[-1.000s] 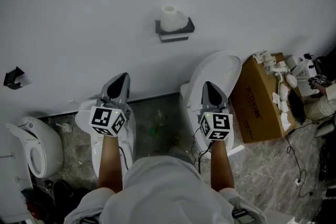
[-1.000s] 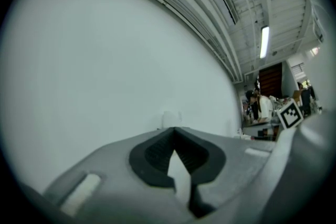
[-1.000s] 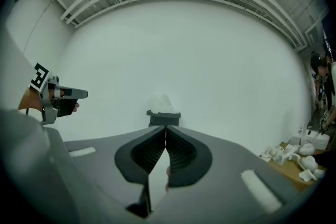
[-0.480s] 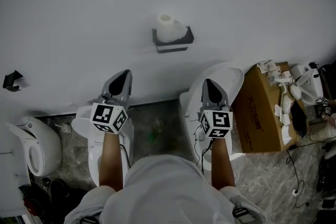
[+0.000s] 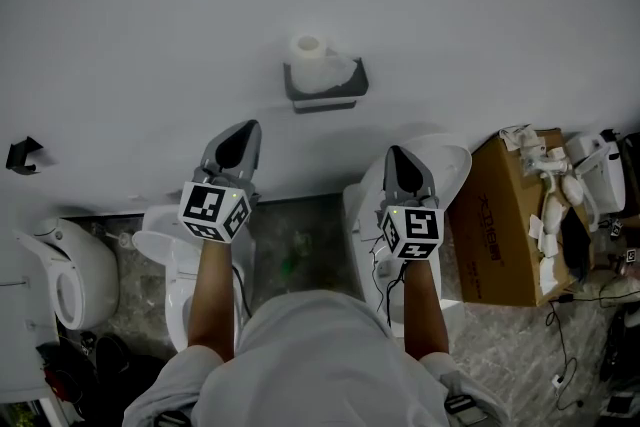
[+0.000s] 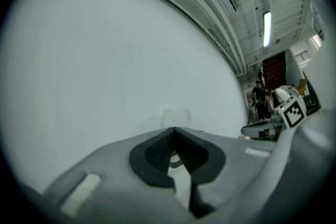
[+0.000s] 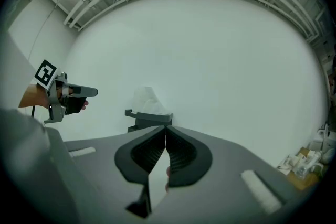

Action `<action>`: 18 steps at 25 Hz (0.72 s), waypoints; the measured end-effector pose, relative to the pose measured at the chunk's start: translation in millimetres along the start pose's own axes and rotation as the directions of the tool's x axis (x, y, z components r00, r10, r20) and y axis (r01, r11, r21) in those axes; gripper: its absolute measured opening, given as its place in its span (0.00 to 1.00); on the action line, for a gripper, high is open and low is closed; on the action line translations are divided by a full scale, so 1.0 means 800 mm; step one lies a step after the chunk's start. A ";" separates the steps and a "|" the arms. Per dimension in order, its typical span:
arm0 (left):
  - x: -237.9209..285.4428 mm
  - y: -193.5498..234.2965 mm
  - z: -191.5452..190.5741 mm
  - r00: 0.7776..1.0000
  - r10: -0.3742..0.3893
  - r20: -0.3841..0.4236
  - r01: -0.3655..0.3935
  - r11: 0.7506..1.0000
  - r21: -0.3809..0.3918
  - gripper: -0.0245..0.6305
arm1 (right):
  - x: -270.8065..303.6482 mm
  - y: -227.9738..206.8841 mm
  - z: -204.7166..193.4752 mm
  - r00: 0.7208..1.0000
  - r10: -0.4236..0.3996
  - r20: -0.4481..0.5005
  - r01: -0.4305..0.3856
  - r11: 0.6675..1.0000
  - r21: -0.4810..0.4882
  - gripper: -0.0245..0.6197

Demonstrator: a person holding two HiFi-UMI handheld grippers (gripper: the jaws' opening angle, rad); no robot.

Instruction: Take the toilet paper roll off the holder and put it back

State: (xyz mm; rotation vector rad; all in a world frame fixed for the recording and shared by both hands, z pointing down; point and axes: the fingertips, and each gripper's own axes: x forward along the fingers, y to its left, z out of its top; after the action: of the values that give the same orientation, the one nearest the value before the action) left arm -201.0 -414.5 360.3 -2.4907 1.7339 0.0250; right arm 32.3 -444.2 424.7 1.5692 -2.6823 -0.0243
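Note:
A white toilet paper roll (image 5: 309, 61) stands in a dark grey wall holder (image 5: 323, 88) on the white wall; in the right gripper view the roll (image 7: 147, 100) sits in the holder (image 7: 144, 119) just beyond my jaws. My left gripper (image 5: 242, 131) is held up below and left of the holder, shut, with nothing in it. My right gripper (image 5: 394, 155) is below and right of the holder, also shut and empty. In the left gripper view the left gripper (image 6: 174, 129) points at bare wall, and only a faint outline of the holder shows past its tips.
Two white toilets (image 5: 420, 165) (image 5: 175, 255) stand on the grey stone floor below my arms, a third white one (image 5: 60, 275) at far left. A cardboard box (image 5: 505, 215) with white items is at the right. A small black bracket (image 5: 22, 155) hangs on the wall at left.
Both grippers have risen slightly toward the holder, the left one more. The view has shifted, so the holder and box sit lower and further right. Both grippers stayed shut.

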 end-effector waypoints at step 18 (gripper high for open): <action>0.144 -0.005 -0.007 0.999 -0.034 -0.035 0.035 0.999 0.013 0.41 | 0.044 -0.068 -0.030 0.999 0.037 -0.026 -0.036 0.999 0.032 0.05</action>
State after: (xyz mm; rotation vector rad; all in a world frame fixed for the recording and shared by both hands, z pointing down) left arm -157.0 -521.2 357.7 -2.5255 1.6979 -0.0327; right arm 63.2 -501.3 447.7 1.5170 -2.7030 0.0394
